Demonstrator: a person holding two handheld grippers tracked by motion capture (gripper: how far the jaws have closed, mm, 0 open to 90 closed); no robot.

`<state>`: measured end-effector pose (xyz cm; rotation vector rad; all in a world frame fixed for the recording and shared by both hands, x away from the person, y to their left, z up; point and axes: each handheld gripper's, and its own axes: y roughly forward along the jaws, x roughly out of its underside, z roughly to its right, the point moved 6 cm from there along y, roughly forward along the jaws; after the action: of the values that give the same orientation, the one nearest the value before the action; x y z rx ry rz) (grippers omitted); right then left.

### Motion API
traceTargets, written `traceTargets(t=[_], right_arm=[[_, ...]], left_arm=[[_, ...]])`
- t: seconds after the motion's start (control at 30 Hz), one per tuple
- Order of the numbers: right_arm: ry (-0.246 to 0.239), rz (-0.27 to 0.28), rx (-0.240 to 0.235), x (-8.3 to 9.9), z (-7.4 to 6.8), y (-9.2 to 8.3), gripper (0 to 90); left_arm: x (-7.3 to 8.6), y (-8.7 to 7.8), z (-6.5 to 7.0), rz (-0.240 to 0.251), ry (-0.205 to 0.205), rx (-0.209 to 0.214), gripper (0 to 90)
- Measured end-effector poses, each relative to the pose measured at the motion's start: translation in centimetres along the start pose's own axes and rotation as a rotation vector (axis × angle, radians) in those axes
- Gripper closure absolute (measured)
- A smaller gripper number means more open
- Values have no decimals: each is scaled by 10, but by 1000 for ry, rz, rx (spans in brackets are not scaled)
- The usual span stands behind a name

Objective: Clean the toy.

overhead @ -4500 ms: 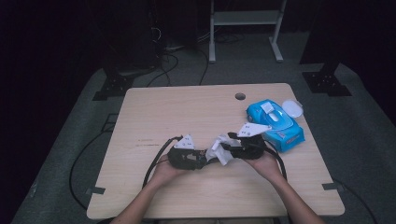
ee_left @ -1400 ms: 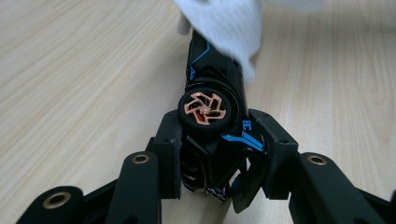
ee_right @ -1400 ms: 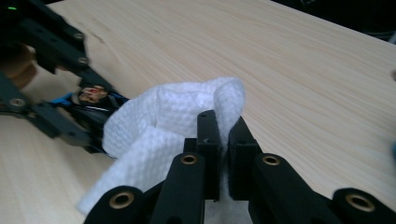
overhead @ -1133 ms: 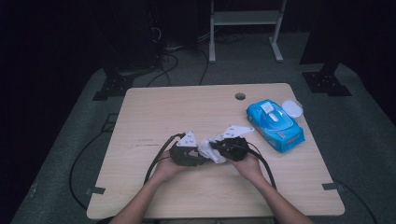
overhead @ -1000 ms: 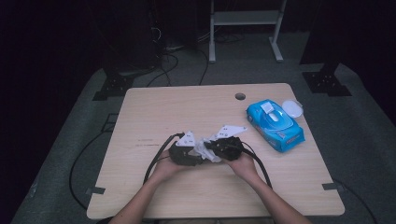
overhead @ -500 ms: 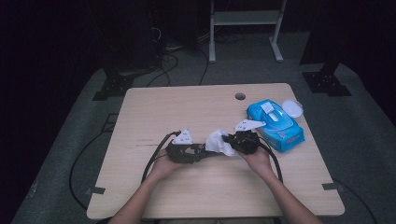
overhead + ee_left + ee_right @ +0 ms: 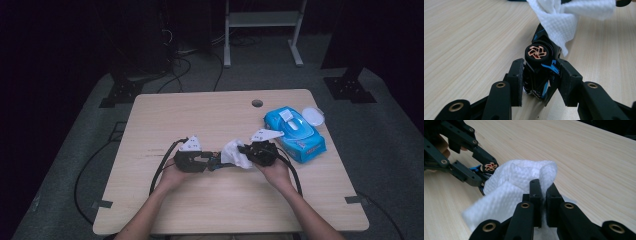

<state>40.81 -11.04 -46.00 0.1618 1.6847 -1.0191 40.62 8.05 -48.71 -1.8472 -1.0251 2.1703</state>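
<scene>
One bench (image 7: 210, 115) carries one toy car (image 7: 539, 71), one white wipe (image 7: 236, 154), one blue pack of wipes (image 7: 295, 134) at three o'clock, and one round white lid (image 7: 313, 116) beside it. Two hand-held grippers: left hand-held gripper (image 7: 206, 162), right hand-held gripper (image 7: 246, 150).

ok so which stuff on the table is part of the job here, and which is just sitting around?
In use:
- toy car, clamped in the left gripper
- white wipe, pinched in the right gripper, against the car

Lying about:
- blue wipes pack
- round white lid beside it
</scene>
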Motion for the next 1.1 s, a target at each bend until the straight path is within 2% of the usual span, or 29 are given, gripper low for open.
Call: traceTargets(t=[0.13, 0.2, 0.47, 0.57, 0.67, 0.77, 1.0, 1.1], right_arm=[[-16, 7, -19, -3, -9, 6, 854], [-22, 6, -19, -3, -9, 6, 854], [18, -5, 39, 6, 18, -13, 854], [24, -6, 44, 7, 21, -15, 854], [12, 2, 39, 5, 15, -12, 854], [7, 7, 13, 2, 6, -4, 854], [-17, 17, -80, -12, -31, 23, 854], [-44, 13, -98, -17, -43, 31, 854]], left_arm=[[0, 0, 0, -3, -1, 0, 599], [0, 0, 1, -4, 1, 1, 600], [0, 1, 3, -6, 8, 5, 600], [-1, 2, 3, -8, 12, 5, 600], [-1, 3, 3, -6, 10, 5, 601], [-1, 3, 3, -5, 10, 4, 602], [-1, 4, 5, -4, 11, 8, 601], [-1, 4, 5, -6, 9, 5, 602]])
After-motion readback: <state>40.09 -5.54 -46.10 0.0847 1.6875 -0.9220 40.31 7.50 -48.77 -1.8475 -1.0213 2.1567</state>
